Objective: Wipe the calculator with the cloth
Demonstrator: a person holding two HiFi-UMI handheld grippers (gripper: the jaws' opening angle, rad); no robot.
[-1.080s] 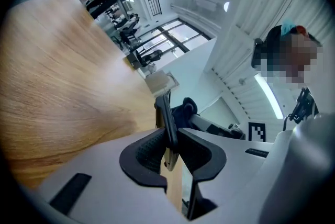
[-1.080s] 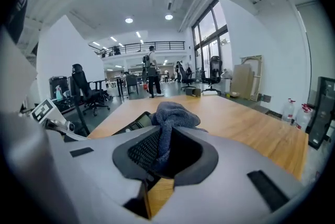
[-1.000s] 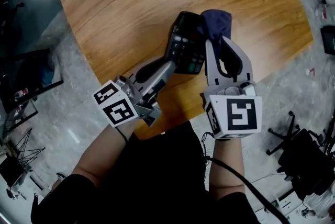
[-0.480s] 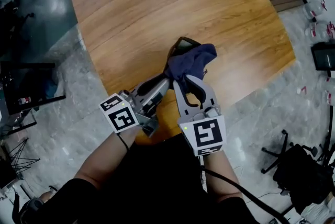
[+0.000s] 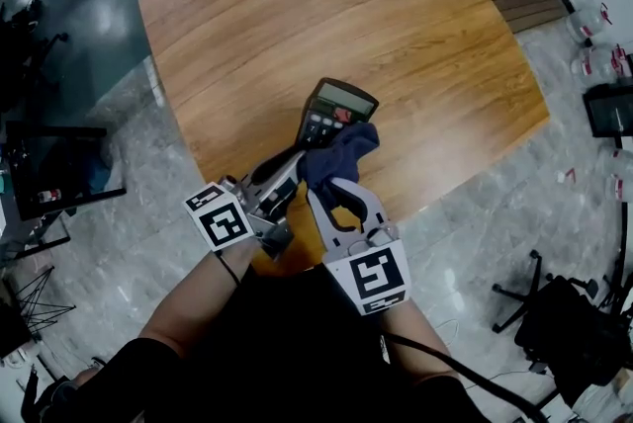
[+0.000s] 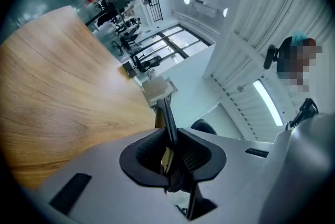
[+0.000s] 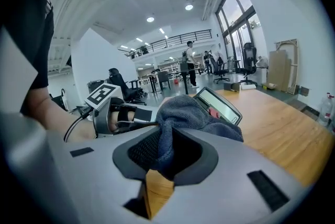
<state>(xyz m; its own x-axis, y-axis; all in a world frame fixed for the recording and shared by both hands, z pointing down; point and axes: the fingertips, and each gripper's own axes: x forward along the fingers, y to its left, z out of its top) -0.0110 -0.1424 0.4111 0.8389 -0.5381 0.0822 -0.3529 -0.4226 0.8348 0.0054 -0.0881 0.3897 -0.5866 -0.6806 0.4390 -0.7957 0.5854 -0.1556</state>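
Over the last second the cloth (image 5: 341,154) has come back down the calculator (image 5: 331,110). It was bunched over the far end and now sits on the near key rows, leaving the display (image 5: 345,97) uncovered. My right tool (image 5: 330,182) has drawn back toward me with it.

Nearest me, that right tool is closed part-way on a thick fold of the cloth. The fabric fills the gap between its pads and spills forward onto the calculator's near right side. Just left of it, my left tool (image 5: 295,160) is pinched on the calculator's near end, jaws narrow, with the thin body edge-on between the pads. The calculator juts away from me over the near corner of the surface (image 5: 297,6). It looks lifted clear of the wood, though I can't be certain.

I judge that one stroke down the face has just ended. To wipe well, I'd hold the left grip steady so the body doesn't pivot. I'd press the loose cloth, not the tool's tips, onto the keys. Then I'd run overlapping strokes lengthwise, taking in the left-hand columns and the edges.
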